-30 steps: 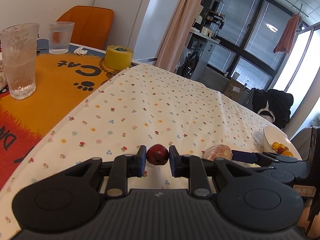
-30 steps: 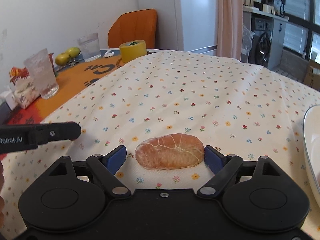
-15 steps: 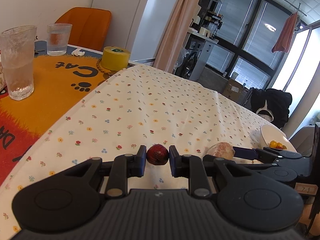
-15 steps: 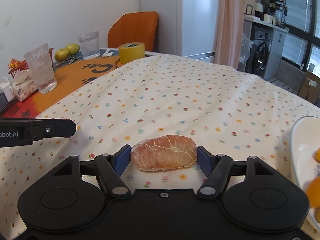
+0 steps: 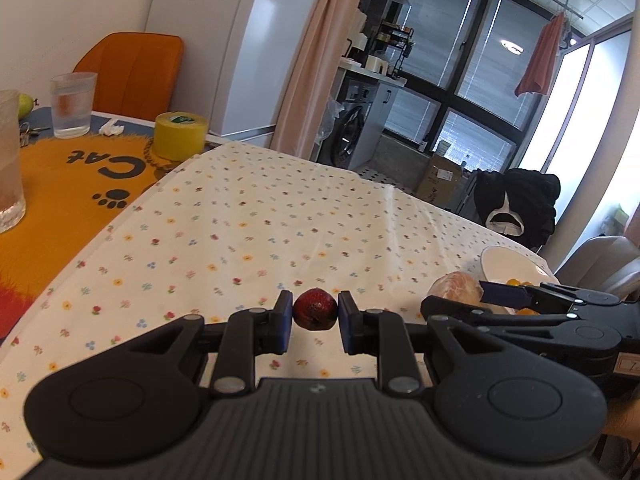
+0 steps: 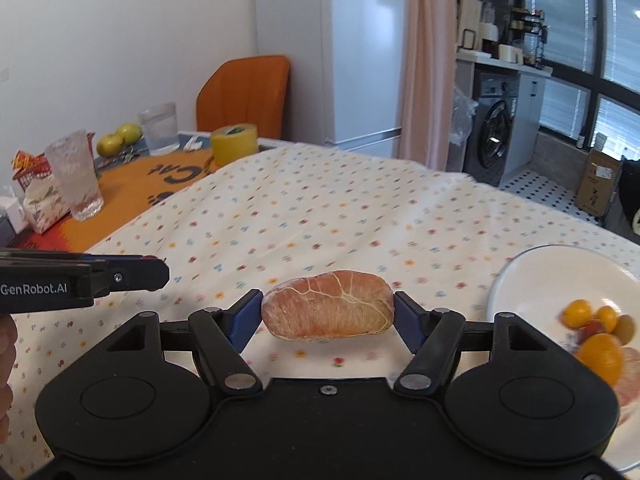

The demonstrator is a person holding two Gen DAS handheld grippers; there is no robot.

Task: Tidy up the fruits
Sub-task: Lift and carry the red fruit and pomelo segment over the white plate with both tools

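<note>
My left gripper [image 5: 315, 315] is shut on a dark red strawberry [image 5: 315, 314], held above the flowered tablecloth [image 5: 260, 220]. My right gripper [image 6: 328, 312] is shut on a peeled pomelo segment [image 6: 326, 306], lifted clear of the cloth. The same segment [image 5: 454, 287] shows at the right of the left wrist view, with the right gripper beside it. A white plate [image 6: 552, 276] with small orange and green fruits [image 6: 600, 332] sits at the right, just beyond the right gripper. The left gripper's side [image 6: 80, 280] shows at the left of the right wrist view.
An orange cat mat [image 6: 168, 176] covers the table's far left, holding two glasses [image 6: 76, 176], a yellow tape roll [image 6: 234, 144], green pears [image 6: 118, 140] and snack packets [image 6: 32, 196]. An orange chair [image 6: 248, 92] stands behind. The table edge drops off beyond the plate.
Both grippers rose and moved right toward the plate. The pomelo segment left the cloth in the right gripper. More of the plate and its fruits came into view.
</note>
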